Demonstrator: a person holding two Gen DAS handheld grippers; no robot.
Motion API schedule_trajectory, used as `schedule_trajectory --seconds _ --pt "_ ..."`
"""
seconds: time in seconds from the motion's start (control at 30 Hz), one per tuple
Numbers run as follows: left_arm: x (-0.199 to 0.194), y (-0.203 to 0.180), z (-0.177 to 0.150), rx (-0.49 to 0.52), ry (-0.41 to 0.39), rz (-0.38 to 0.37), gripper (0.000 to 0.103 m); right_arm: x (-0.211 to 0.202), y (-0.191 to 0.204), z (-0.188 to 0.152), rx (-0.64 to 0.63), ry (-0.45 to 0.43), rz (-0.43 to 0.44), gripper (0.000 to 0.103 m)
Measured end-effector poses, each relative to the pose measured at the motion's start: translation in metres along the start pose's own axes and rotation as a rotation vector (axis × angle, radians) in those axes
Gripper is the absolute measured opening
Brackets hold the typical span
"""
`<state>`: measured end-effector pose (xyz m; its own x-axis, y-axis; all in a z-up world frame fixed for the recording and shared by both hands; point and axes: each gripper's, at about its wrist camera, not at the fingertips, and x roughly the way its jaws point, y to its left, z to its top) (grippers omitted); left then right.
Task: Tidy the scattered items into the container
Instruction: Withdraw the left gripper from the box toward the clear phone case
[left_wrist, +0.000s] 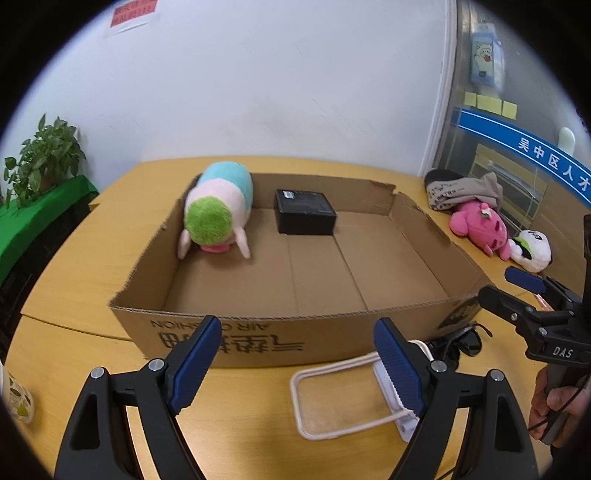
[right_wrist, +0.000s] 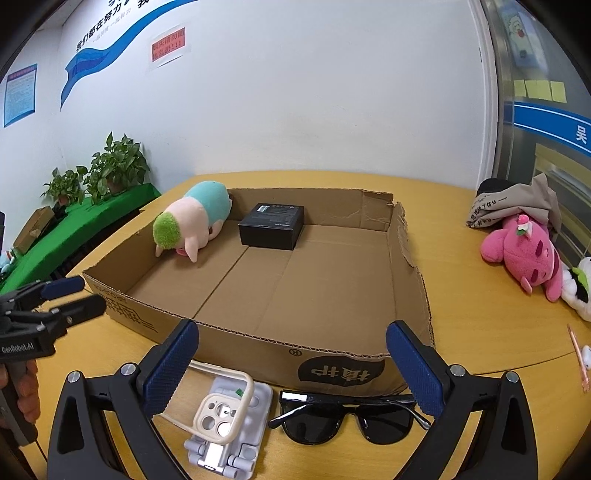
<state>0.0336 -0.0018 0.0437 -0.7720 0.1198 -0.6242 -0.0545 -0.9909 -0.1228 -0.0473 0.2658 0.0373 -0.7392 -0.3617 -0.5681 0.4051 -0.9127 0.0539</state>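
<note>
Two things already lie in the box (right_wrist: 332, 354), a low, open-topped corrugated cardboard tray on the yellow wood-grain counter (right_wrist: 480, 332). A fuzzy plush (right_wrist: 192, 221) with a green tuft, pink middle and teal rear lies in the far left corner, its long axis running from the near-left to the far wall, green end toward the cameras. Beside it a small black carton (right_wrist: 272, 225), squat and rectangular, sits flat against the far wall.

Still outside, just in front of the box's near wall, are a cream phone case (right_wrist: 221, 413), thin and soft-looking, lying partly on a pale grey folding stand (right_wrist: 236, 435), and black sunglasses (right_wrist: 343, 417) with glossy dark lenses, their long axis parallel to the box wall and arms folded back toward it. Well to the right of the box lie a pink plush (right_wrist: 524, 251), a white plush (right_wrist: 583, 288) touching it, and crumpled beige cloth (right_wrist: 517, 206) behind them. A thin pinkish stick (right_wrist: 578, 358) lies near the right edge.

Left hand-held gripper (left_wrist: 299, 369): jaws spread wide, holding nothing, the ribbed blue pads (left_wrist: 194, 363) hanging above the case and the box's near wall. Right hand-held gripper (right_wrist: 291, 369): likewise wide apart and empty, its pads above the case on one side and the sunglasses' end on the other; whether they touch either I cannot tell.
</note>
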Motion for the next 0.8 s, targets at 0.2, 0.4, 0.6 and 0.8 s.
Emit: schedule_trajectory --seconds 0.2,0.4,0.6,0.8 --pt "0.0 -0.009 -0.005 0.002 0.001 -0.062 0.052 -0.014 -0.009 -0.008 0.016 -0.016 0.06 0.048" --pt "0.005 -0.008 -0.011 -0.02 0.045 -0.104 0.006 -0.015 -0.016 -0.012 0.053 0.015 0.066 0.1" --pt "-0.003 -0.003 -0.016 -0.047 0.015 -0.089 0.081 -0.023 -0.014 -0.019 0.045 0.019 0.072 0.103" --pt "0.009 0.012 -0.028 -0.112 0.09 -0.137 0.079 -0.016 -0.004 -0.032 0.038 0.084 0.115 0.103"
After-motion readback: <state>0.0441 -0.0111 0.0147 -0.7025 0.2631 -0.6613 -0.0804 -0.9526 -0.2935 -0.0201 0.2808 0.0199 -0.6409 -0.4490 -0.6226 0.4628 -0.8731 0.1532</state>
